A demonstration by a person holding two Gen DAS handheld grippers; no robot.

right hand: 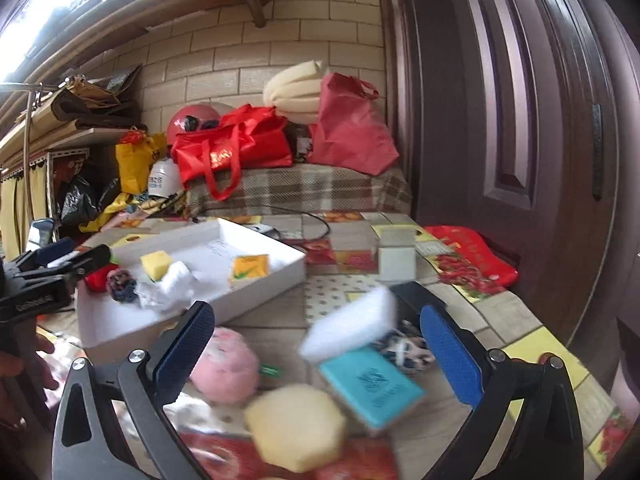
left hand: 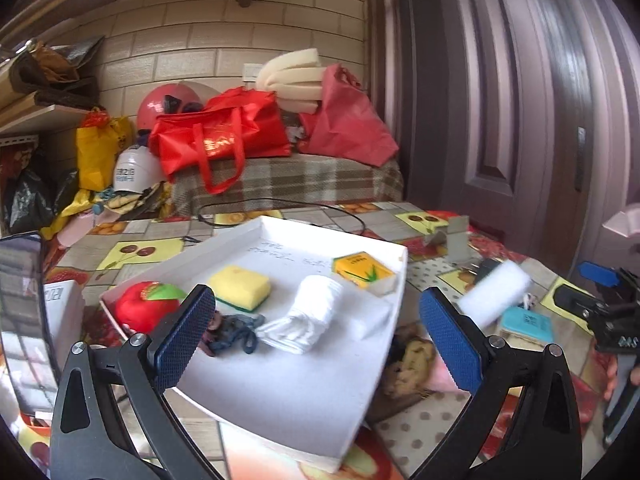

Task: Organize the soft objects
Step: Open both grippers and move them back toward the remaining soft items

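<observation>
- Soft objects lie in two groups on the fruit-patterned tablecloth [right hand: 472,312]: some inside a shallow white tray [left hand: 394,280], others loose on the cloth to its right.
- In the tray: a red apple-shaped plush [left hand: 144,308] at the near left corner, a dark knotted scrunchie [left hand: 234,330] beside it, a yellow sponge with a green base [left hand: 240,288], a folded white cloth [left hand: 308,320], and a yellow packet [left hand: 362,270] near the far right wall.
- Loose on the cloth: a pink plush ball [right hand: 226,364], a pale yellow hexagonal sponge [right hand: 296,426], a teal sponge [right hand: 372,384], a blue-and-white patterned cloth [right hand: 404,348], and a white foam block [right hand: 352,320], blurred and resting tilted over the teal sponge.
- The left gripper [left hand: 316,340] hovers over the tray's near edge, fingers spread wide, grasping nothing.
- The right gripper [right hand: 316,360] hovers over the loose pile, fingers likewise released, with nothing pinched; the white block sits between them but untouched.
</observation>
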